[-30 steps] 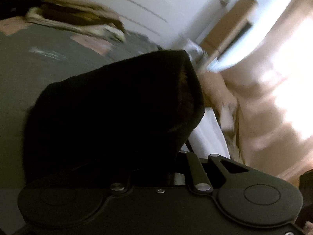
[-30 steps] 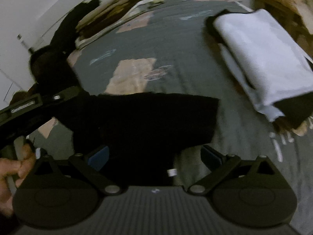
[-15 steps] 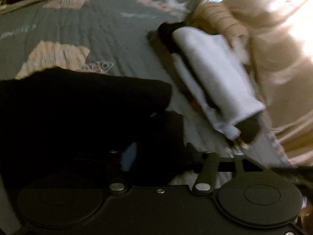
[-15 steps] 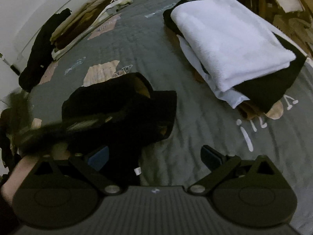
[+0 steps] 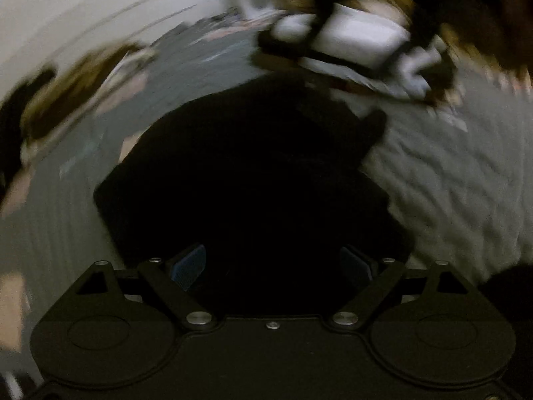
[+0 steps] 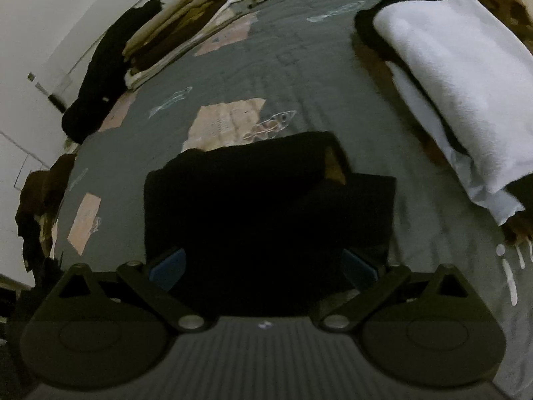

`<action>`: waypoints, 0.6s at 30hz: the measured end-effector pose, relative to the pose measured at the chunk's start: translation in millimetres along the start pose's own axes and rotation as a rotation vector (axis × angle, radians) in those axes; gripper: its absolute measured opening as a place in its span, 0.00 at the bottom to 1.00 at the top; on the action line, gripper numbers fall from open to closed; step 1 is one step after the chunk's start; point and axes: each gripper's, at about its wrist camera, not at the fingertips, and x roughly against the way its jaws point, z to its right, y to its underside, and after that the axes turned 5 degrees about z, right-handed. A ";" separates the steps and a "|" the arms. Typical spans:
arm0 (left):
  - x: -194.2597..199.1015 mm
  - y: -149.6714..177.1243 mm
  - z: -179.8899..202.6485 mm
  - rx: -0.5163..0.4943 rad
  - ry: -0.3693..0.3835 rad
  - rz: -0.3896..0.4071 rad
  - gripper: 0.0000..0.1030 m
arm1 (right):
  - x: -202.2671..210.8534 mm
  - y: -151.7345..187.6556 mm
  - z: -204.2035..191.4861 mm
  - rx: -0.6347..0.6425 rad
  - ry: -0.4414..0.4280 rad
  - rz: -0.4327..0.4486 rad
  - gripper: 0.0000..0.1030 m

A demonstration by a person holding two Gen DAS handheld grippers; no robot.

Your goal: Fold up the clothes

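A black garment (image 6: 266,200) lies folded in a heap on the grey quilt (image 6: 299,66), one corner turned up to show a brown lining. My right gripper (image 6: 263,266) hangs just above its near edge, fingers wide apart, and the pads do not press the cloth. The left wrist view is blurred by motion. There the same black garment (image 5: 250,166) fills the middle, and my left gripper (image 5: 273,266) is over it with its jaws opening. The cloth lies between and below its blue pads (image 5: 188,266), which are clear of it.
A stack of folded clothes topped by a white towel (image 6: 449,66) sits at the right; it also shows in the left wrist view (image 5: 359,43). A pile of brown and cream clothes (image 6: 186,26) and a black garment (image 6: 100,83) lie along the far wall.
My left gripper has let go of the black garment, opened, rolled level and sunk toward the bed. The garment now lies folded on the quilt. The right gripper has come closer over it.
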 end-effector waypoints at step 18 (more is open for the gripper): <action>-23.4 14.0 29.6 -0.127 0.028 0.058 0.16 | 17.1 12.1 26.0 -0.064 0.066 0.003 0.97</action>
